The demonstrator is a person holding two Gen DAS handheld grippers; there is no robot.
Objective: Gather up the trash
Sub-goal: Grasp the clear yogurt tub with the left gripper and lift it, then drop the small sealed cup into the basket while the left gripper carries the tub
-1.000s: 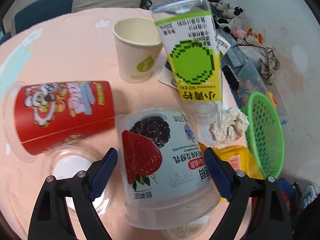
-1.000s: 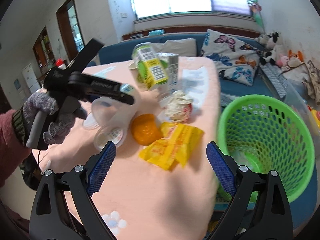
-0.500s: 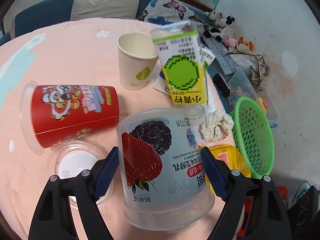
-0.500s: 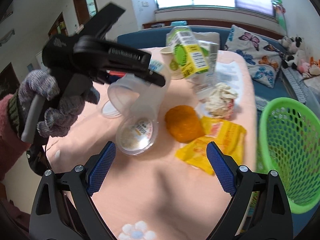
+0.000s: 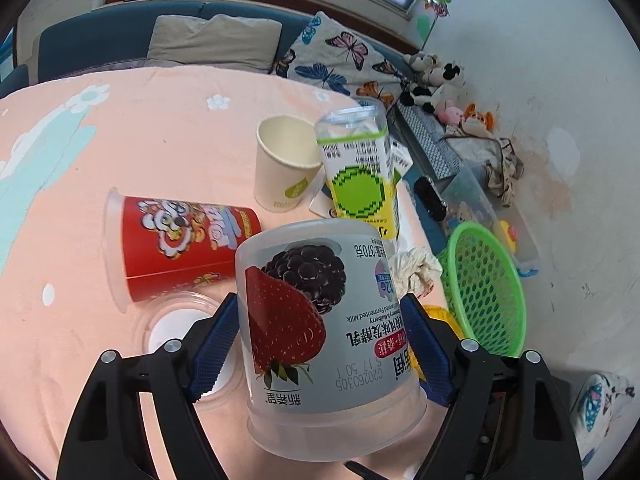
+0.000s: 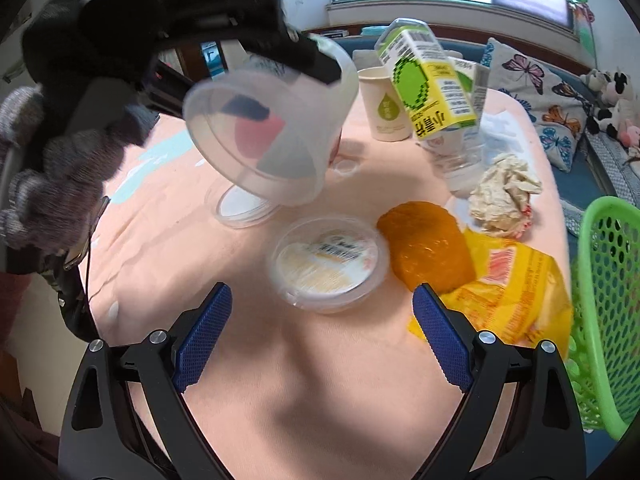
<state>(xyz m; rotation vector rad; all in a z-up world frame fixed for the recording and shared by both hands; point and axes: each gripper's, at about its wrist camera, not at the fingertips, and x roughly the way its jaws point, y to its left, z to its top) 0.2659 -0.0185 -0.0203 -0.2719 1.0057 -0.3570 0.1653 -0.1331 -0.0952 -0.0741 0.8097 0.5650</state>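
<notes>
Left wrist view first: my left gripper (image 5: 320, 344) has its blue ridged pads pressed on either side of the yogurt tub (image 5: 320, 332), a translucent, slightly tapered plastic cup with a strawberry-and-blackberry label, held upside down with its open mouth toward me. From the right wrist view the tub (image 6: 268, 136) hangs clear above the cloth, so I judge it is lifted for carrying to the green basket (image 5: 488, 292), which sits off the table edge at about 3 o'clock from my left fingers. Gripping across the broad middle makes sense, since thin plastic like this would probably flex near the rim. My right gripper (image 6: 320, 336) is spread wide and holds nothing; it hovers low over the peach tablecloth (image 6: 320, 400), a soft fabric with pale flowers. Just ahead of it at 12 o'clock lies a round clear lid (image 6: 328, 264) with a printed foil face, likely the next pick. Touching that at 2 o'clock is a glossy orange wrapper (image 6: 428, 252) on a crinkled yellow packet (image 6: 516, 288). Farther out sit a crumpled tissue (image 6: 504, 192), a tilted green-and-yellow carton (image 6: 428, 88), a paper cup (image 5: 284, 164) standing upright, and a red snack can (image 5: 180, 248) lying on its side.
</notes>
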